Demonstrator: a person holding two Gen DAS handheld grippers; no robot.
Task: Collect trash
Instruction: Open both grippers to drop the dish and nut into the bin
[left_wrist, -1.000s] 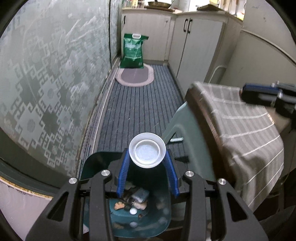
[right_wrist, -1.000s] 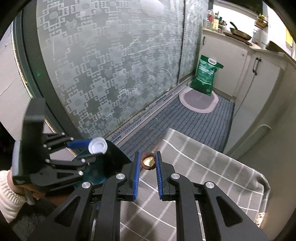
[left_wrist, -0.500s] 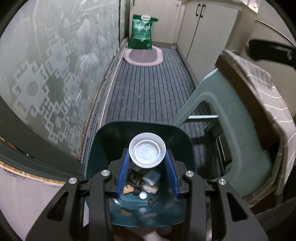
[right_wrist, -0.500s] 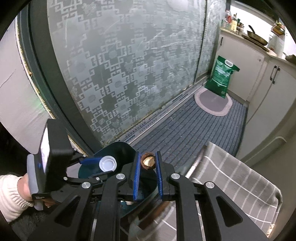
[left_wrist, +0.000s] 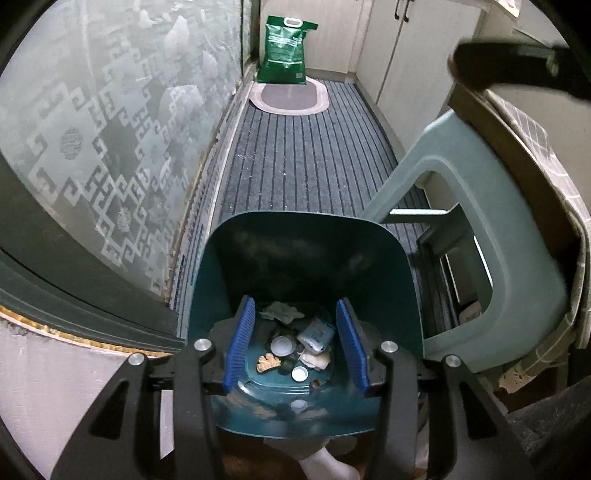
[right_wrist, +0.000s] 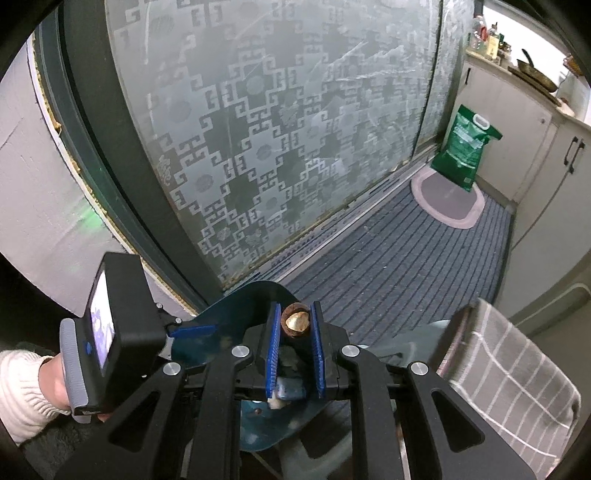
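While binned: two white caps (left_wrist: 282, 346)

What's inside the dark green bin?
Inside the bin: two white caps, a crumpled blue wrapper, a tan snack piece and grey paper. Whatever lies under that pile is hidden.

Glossy teal plastic bin (left_wrist: 306, 258); frosted patterned glass door (right_wrist: 280, 129); ribbed matt carpet (left_wrist: 306, 158); checked cloth (right_wrist: 517, 373).

Green bag (left_wrist: 286, 50) upright on oval mat (left_wrist: 289, 98), beside frosted patterned glass door (right_wrist: 280, 122). Ribbed grey floor runner (left_wrist: 303, 162). Checked cloth (right_wrist: 513, 373) over desk edge.
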